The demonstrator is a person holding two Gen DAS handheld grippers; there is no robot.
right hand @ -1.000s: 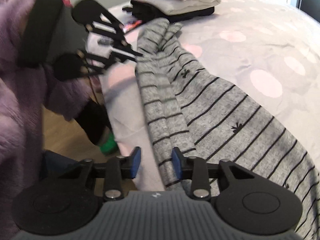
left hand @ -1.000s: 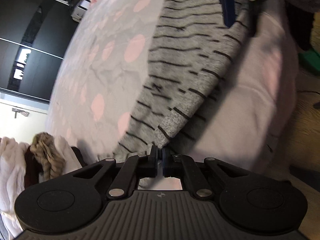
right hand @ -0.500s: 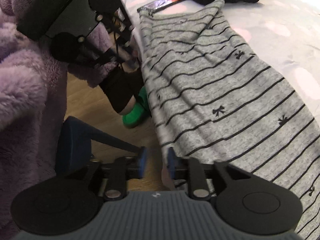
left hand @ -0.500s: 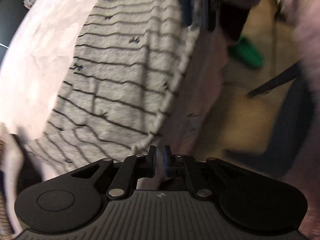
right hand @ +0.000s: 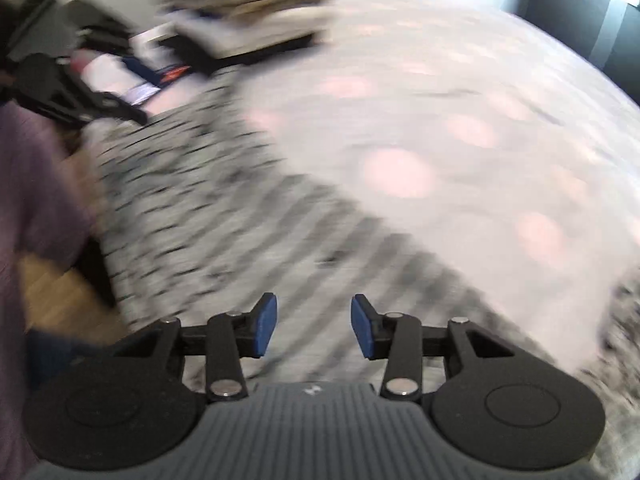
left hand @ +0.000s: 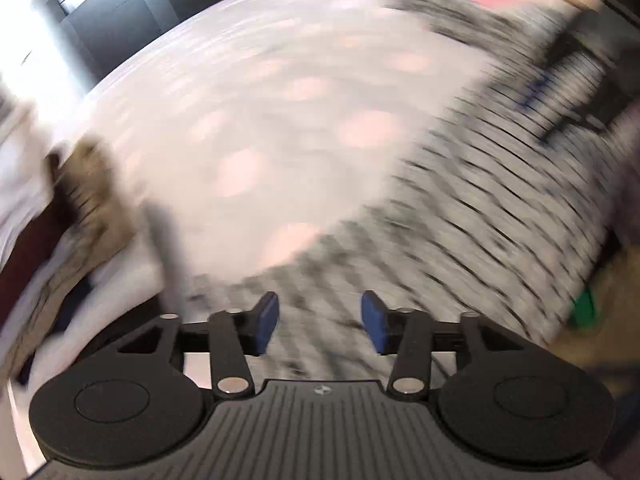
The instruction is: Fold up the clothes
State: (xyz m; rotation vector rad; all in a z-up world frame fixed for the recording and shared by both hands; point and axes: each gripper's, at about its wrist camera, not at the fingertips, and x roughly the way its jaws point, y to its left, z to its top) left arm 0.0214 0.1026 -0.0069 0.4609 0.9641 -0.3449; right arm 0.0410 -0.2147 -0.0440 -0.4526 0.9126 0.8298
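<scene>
Here, striped grey garment [left hand: 460, 200] flat below the left hand-held gripper [left hand: 320, 322], ungripped.

Motion is blurring the striped garment [left hand: 460, 208] and its stripes on the bed [left hand: 280, 92]; the clothes pile [right hand: 248, 8] at the bed's far corner is smearing beyond telling pieces apart.

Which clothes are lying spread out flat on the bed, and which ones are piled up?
The grey striped garment lies spread flat across the spotted bedcover. The other clothes sit stacked in a pile beyond its far end, with a tan piece on top.
</scene>
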